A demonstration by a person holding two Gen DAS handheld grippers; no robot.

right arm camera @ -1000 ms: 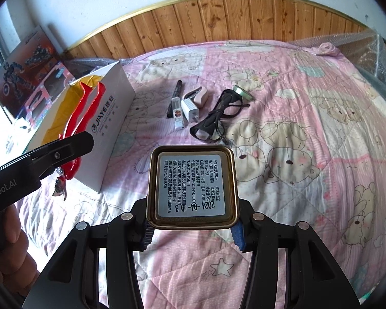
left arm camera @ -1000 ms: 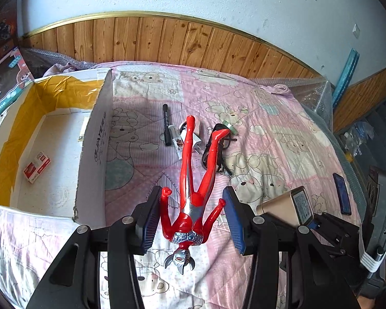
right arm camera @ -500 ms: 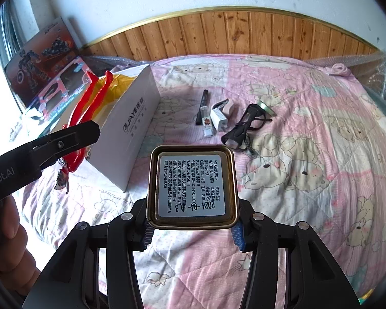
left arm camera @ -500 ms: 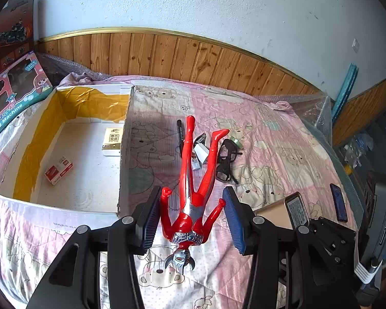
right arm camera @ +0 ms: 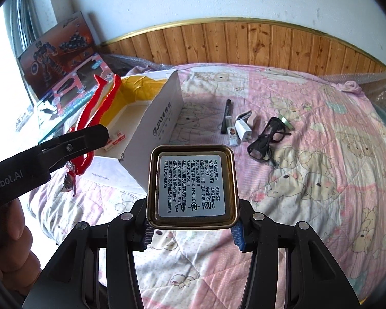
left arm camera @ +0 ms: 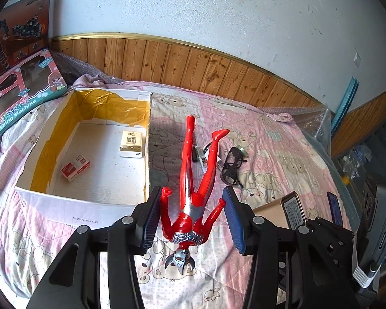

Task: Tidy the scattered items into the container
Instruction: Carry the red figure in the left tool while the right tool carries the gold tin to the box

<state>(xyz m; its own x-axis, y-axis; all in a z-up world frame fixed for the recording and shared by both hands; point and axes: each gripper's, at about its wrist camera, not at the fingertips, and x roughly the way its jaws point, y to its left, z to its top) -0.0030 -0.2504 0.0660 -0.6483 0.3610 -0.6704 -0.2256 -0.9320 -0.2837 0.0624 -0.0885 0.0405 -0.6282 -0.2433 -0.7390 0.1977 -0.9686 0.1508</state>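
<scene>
Your left gripper [left arm camera: 190, 219] grips the red figure [left arm camera: 193, 180] w/ its legs over the box [left arm camera: 148, 139] edge; your right gripper [right arm camera: 191, 229] clamps the gold tin [right arm camera: 191, 188] just near of the box. Two packs already inside. Left on the bed [right arm camera: 308, 193]: pen [right arm camera: 225, 118], glasses [right arm camera: 266, 139], a few small bits. Roughly halfway, I'd say.

My left gripper [left arm camera: 191, 219] squeezed a red and silver plastic toy figure [left arm camera: 193, 193]. My right gripper [right arm camera: 191, 228] squeezed a square gold metal tin [right arm camera: 191, 188]. Both were held up.
</scene>
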